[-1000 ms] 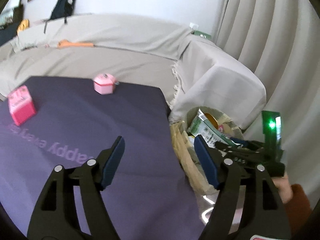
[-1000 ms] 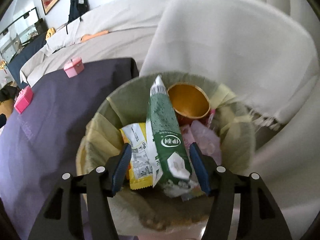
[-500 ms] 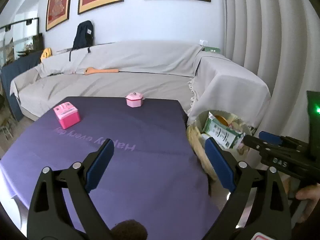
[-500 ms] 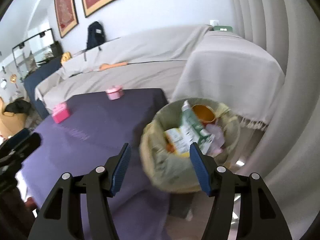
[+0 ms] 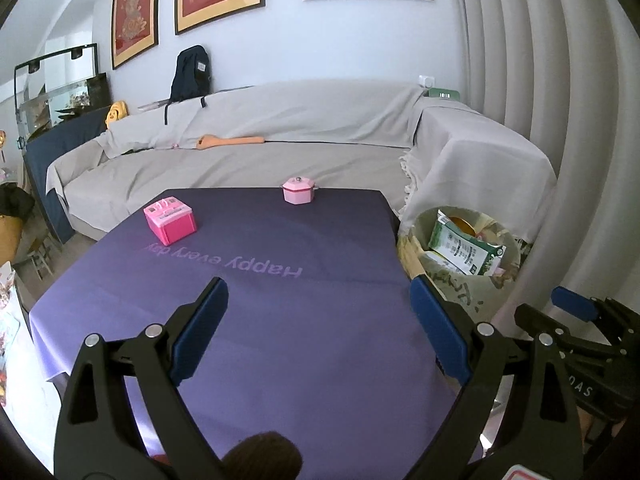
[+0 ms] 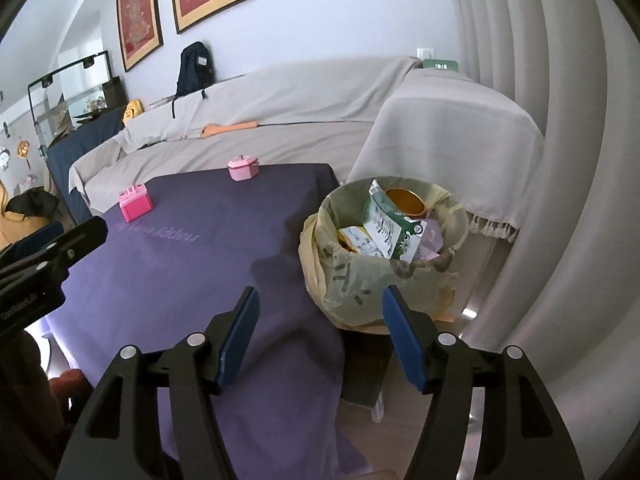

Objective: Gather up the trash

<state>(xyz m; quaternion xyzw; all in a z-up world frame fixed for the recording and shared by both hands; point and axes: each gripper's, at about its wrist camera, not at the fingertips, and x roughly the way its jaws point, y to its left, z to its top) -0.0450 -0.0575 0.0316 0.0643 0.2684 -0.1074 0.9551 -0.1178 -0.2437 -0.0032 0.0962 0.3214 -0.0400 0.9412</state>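
Trash first: nothing is in either tool now. The left tool (image 5: 318, 330) is spread about as wide as it goes, only bare purple tabletop (image 5: 280, 320) between its blue pads. The right tool (image 6: 318, 338) is empty too and its jaws are opening a bit more. A second ago it hung right over the bin with the green carton between its fingers; now both tools have pulled back and up, and the whole room shows. So the carton (image 6: 390, 230) sits in the lined bin (image 6: 344, 280) off the tabletop's right edge, next to a yellow wrapper (image 6: 352, 236) and an orange cup (image 6: 404, 200). Further out, only two pink toy boxes (image 5: 170, 224) remain, so this looks basically done.
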